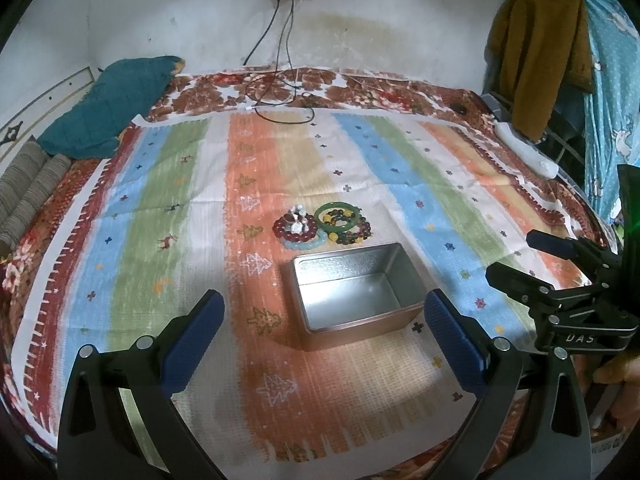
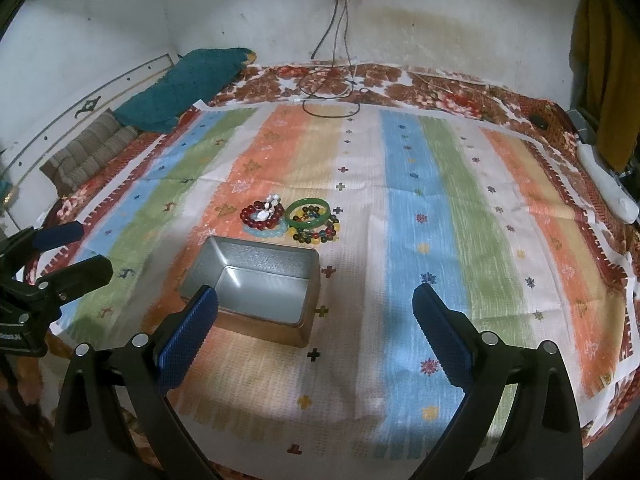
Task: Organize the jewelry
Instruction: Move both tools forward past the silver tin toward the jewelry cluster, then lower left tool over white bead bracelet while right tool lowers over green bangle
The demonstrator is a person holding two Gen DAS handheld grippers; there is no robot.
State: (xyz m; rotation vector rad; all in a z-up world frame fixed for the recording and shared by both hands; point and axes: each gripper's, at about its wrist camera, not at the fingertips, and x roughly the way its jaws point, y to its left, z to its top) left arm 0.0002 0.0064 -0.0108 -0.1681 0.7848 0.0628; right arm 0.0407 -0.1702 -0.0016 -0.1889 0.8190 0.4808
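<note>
Your left gripper point(image 1: 324, 332) has its blue-padded fingers spread wide apart and holds nothing. Just ahead of it, framed between the two pads, sits the open metal tin point(image 1: 354, 300), empty, resting on the striped cloth point(image 1: 180, 200). Beyond the tin's far edge, and close to it, lies the heap of jewelry: a green bangle point(image 1: 338, 218) resting on top of a multicoloured bead bracelet point(image 1: 354, 234), a dark red bead bracelet point(image 1: 292, 230) to their left with a small white piece on it, and a pale blue bead bracelet point(image 1: 304, 243) nearest the tin.

Your right gripper point(image 2: 316, 332) is likewise wide open and empty. From it the tin point(image 2: 256, 288) lies ahead and to the left, its near left corner hidden behind the left pad. The green bangle point(image 2: 310, 214) and the beaded bracelets sit past the tin, ahead of the gap between the pads.

Each gripper shows in the other's view, off to the side and well apart from the tin. At the far edge of the cloth a loop of black cable point(image 2: 332, 96) lies below a wall socket
</note>
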